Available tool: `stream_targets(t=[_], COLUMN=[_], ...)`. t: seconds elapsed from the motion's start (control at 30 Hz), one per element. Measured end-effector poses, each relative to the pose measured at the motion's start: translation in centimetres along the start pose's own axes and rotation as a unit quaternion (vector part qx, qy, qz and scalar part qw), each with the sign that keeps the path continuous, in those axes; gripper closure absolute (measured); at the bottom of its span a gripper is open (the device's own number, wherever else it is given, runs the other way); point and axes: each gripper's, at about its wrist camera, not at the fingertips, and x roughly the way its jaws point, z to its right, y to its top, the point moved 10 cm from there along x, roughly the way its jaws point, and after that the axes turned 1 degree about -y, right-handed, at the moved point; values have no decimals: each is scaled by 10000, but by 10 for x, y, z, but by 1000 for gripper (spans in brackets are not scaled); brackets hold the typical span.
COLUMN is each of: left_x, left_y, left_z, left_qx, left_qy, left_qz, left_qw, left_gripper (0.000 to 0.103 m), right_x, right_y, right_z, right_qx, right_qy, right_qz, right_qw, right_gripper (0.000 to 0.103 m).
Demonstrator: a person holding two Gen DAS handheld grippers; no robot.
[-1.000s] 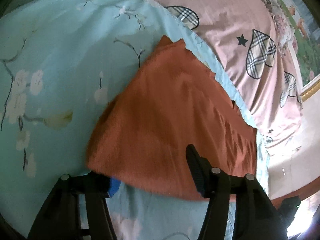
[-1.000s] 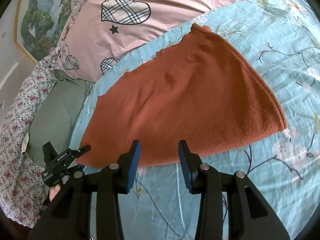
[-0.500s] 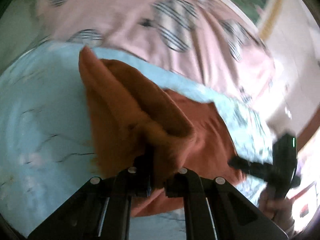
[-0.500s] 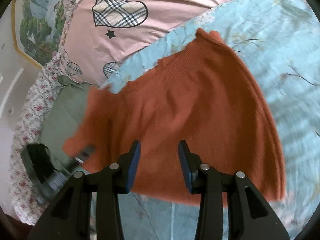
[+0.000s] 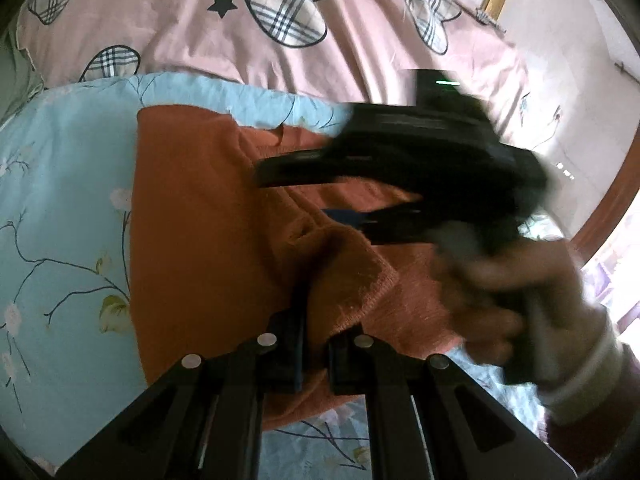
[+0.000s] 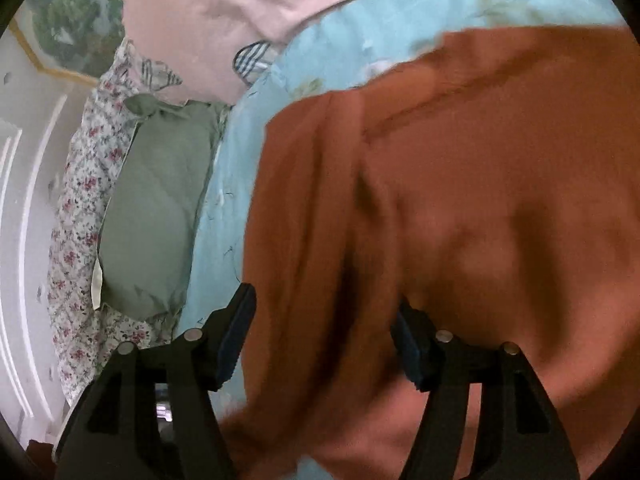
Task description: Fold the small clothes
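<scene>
So the left gripper (image 5: 314, 344) is clamped tight on a bunched corner of the orange knit garment (image 5: 192, 240), lifted a bit off the blue floral bedspread (image 5: 60, 200). The right gripper (image 6: 324, 336) has just been closing, with a fold of the same cloth between its jaws, but I can't tell if the pads press yet. The garment spreads ahead of both claws toward the pink quilt (image 5: 168, 20), long side running across. The right one's nearer the loose edge, I'd guess.

Bedding: pale blue floral sheet (image 5: 68, 184), pink heart-print quilt (image 5: 168, 12)
Wall: gold-framed landscape picture (image 6: 64, 28)
Light: daylight
</scene>
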Motion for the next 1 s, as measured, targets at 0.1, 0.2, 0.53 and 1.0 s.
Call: stream_targets(t=[0.1, 0.2, 0.53, 1.0], left_x=[-5, -13, 24, 81], left_y=[0, 4, 23, -19], left_z=[3, 14, 139, 162], left_qx=[114, 202, 522, 627], left_qy=[-48, -194, -1442, -1424], left_qz=[27, 96, 3, -692], left_qw=[9999, 9996, 9882, 9854], left_gripper=[97, 97, 97, 97], right_x=[-10, -56, -177, -166], right_y=[16, 24, 14, -1], right_z=[-12, -28, 84, 127], right_qx=[-177, -697, -476, -60], right_qy=[35, -146, -1322, -1030], right_qz=[218, 703, 1199, 1229], right_qw=[9996, 9950, 9828, 9870], right_gripper=[87, 87, 87, 87])
